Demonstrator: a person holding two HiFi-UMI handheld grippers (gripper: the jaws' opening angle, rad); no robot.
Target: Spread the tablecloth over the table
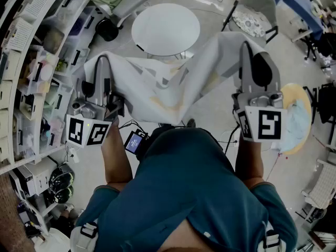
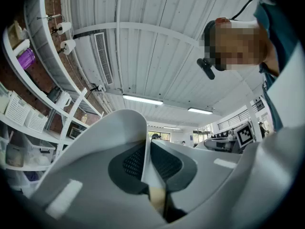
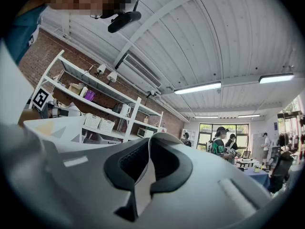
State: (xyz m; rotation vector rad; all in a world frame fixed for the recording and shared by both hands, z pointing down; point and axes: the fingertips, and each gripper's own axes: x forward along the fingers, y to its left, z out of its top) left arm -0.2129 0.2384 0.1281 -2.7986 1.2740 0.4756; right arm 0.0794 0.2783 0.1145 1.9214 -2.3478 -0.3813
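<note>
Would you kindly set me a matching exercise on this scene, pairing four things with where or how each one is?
Things:
1. tablecloth
2. round table
3. left gripper
4. shelves

Places or states:
A. white and uncovered, beyond the cloth
B. lines the head view's left edge, stocked with bins
C. held up in the air, sagging in its middle
D. shut on a cloth edge

Pairs: 1-C, 2-A, 3-D, 4-B

Pale, slack tablecloth [image 1: 157,85] aloft before table [image 1: 165,28]
</note>
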